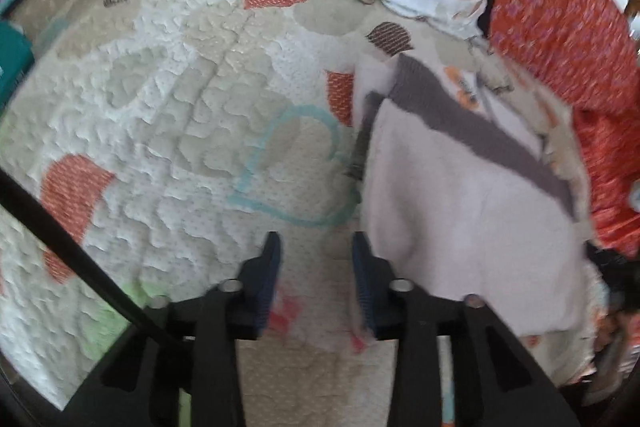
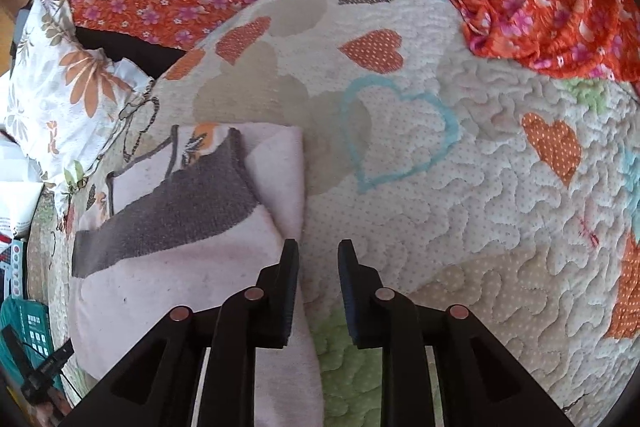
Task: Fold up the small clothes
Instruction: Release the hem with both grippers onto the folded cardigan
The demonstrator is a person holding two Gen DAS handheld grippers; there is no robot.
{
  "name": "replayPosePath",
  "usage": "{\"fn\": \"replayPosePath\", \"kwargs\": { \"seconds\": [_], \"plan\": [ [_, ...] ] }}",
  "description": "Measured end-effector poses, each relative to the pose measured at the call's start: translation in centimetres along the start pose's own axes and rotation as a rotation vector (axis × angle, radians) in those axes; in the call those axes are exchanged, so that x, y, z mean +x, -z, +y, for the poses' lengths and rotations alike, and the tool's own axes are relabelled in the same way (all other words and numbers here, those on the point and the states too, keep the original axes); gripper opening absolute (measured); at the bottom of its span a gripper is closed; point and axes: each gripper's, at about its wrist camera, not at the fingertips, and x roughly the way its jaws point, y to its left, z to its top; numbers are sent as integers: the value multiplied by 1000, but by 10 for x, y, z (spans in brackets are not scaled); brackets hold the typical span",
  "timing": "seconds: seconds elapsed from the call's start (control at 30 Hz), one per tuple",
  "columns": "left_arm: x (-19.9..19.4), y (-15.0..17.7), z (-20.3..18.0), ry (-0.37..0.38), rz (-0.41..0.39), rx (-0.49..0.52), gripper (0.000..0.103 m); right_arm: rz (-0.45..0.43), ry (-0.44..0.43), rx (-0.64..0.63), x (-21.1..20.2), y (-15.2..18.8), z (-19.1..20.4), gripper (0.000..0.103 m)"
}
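Your right gripper (image 2: 318, 255) hangs with jaws narrowly parted and nothing between them, just beside the folded garment (image 2: 168, 251). That garment is pale pink with a grey knitted band slanting across it, lying flat on the heart-patterned quilt (image 2: 460, 211). Your left gripper (image 1: 316, 247), jaws moderately apart and empty, sits at the garment's other edge.
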Motion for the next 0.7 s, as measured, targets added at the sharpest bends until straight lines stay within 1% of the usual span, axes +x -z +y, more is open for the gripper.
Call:
{"fn": "replayPosePath", "kwargs": {
  "seconds": [0.03, 0.1, 0.17, 0.23, 0.27, 0.3, 0.4, 0.43, 0.5, 0.6, 0.67, 0.7],
  "plan": [
    [-1, 1, 2, 22, 0, -7, 42, 1, -4, -3, -1, 1, 1, 27],
    [0, 5, 1, 35, 4, 10, 42, 10, -18, 0, 0, 2, 0, 27],
    [7, 9, -6, 31, 24, 59, 42, 21, -32, 10, 2, 2, -1, 27],
    [14, 17, -12, 17, 59, 109, 38, 29, -41, 18, 4, 2, -2, 27],
    [15, 18, -13, 10, 58, 119, 37, 34, -42, 24, 6, 2, -2, 27],
    [14, 18, -12, 14, 50, 115, 37, 37, -43, 28, 7, 2, -2, 27],
    [10, 15, 1, 75, 41, 39, 37, 42, -48, 27, 10, 2, -1, 27],
    [10, 14, 3, 85, 41, 30, 37, 43, -47, 22, 10, 3, 0, 27],
    [13, 16, -1, 93, 47, 51, 37, 46, -46, 18, 11, 4, 1, 29],
    [15, 21, -19, 88, 46, 129, 37, 49, -48, 28, 12, 4, -1, 29],
    [13, 20, -22, 104, 47, 133, 37, 50, -52, 34, 12, 4, -2, 29],
    [12, 18, -19, 112, 45, 108, 37, 50, -53, 34, 11, 4, -3, 29]
  ]
}}
